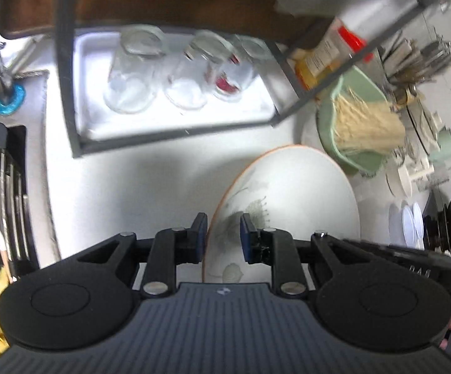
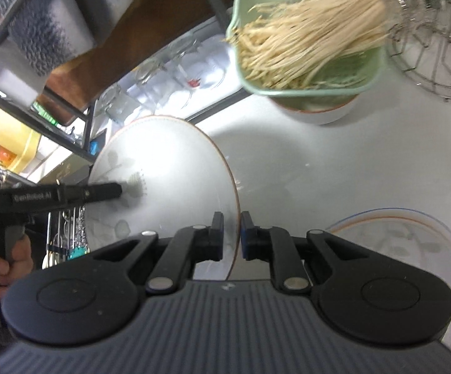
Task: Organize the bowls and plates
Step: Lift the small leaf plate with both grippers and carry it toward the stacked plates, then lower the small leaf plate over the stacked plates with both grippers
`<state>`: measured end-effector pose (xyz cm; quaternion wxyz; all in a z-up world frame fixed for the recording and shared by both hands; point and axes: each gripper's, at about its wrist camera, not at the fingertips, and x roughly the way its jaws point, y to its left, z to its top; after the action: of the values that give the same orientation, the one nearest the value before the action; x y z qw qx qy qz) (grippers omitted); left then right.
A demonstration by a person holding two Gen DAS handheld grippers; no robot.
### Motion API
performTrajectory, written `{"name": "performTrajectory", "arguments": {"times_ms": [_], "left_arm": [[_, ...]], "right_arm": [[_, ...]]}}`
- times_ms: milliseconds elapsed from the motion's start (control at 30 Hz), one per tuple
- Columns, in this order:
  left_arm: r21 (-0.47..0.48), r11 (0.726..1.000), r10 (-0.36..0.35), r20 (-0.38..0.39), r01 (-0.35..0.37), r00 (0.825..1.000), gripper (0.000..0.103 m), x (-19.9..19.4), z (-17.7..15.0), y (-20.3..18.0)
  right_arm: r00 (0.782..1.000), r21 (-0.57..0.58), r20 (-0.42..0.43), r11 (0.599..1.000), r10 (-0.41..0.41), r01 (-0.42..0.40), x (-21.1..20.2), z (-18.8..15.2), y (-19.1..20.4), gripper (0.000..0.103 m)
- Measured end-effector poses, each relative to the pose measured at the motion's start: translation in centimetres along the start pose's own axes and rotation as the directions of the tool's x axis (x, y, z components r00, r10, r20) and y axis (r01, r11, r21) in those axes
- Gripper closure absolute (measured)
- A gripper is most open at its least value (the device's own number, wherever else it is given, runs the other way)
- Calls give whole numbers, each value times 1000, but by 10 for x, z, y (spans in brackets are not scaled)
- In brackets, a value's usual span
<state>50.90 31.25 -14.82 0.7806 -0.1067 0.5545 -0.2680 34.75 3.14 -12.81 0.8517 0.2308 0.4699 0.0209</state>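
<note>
A white plate with a leaf print and an orange rim point(image 1: 303, 193) point(image 2: 169, 162) hangs tilted above the white counter, held at opposite edges. My left gripper point(image 1: 223, 237) is shut on its near-left rim, and one of its fingers point(image 2: 113, 190) lies across the plate's face in the right wrist view. My right gripper point(image 2: 231, 233) is shut on the plate's right rim; its body point(image 1: 412, 265) shows at the right edge of the left wrist view. A second, matching plate point(image 2: 406, 240) lies flat on the counter at the lower right.
A green colander of dry noodles point(image 2: 306, 40) point(image 1: 356, 124) sits on a white bowl point(image 2: 315, 115). A dark rack frame holds a tray of upturned glasses point(image 1: 175, 93). Small dishes point(image 1: 409, 224), a cutlery holder point(image 1: 418, 59), a wire basket point(image 2: 428, 62) and a sink rack point(image 1: 7, 202) surround the counter.
</note>
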Motion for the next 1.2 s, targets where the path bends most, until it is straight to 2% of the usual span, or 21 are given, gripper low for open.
{"name": "performTrajectory", "arguments": {"times_ms": [200,300,633,867,1033,1200], "left_arm": [[27,1000,-9,-24,9,1000,78,2,-11,-27],[6,1000,-12,-40,12,999,78,6,-15,-34],[74,997,-27,-73,33,997,78,14,-36,-68],[136,990,-7,-117,23,993,78,25,-54,-91],[158,987,-13,-117,31,993,78,27,-63,-103],[211,977,31,-122,-5,992,78,33,-72,-122]], "right_arm": [[999,37,34,999,-16,15,-18,-11,-19,89],[999,61,53,998,-9,6,-27,-18,-28,89],[993,122,102,992,-53,40,-54,-42,-50,89],[989,116,81,986,-128,118,-63,-60,-59,89],[988,175,86,978,-127,110,-72,-70,-75,89],[988,201,77,973,-134,116,-74,-76,-89,89]]}}
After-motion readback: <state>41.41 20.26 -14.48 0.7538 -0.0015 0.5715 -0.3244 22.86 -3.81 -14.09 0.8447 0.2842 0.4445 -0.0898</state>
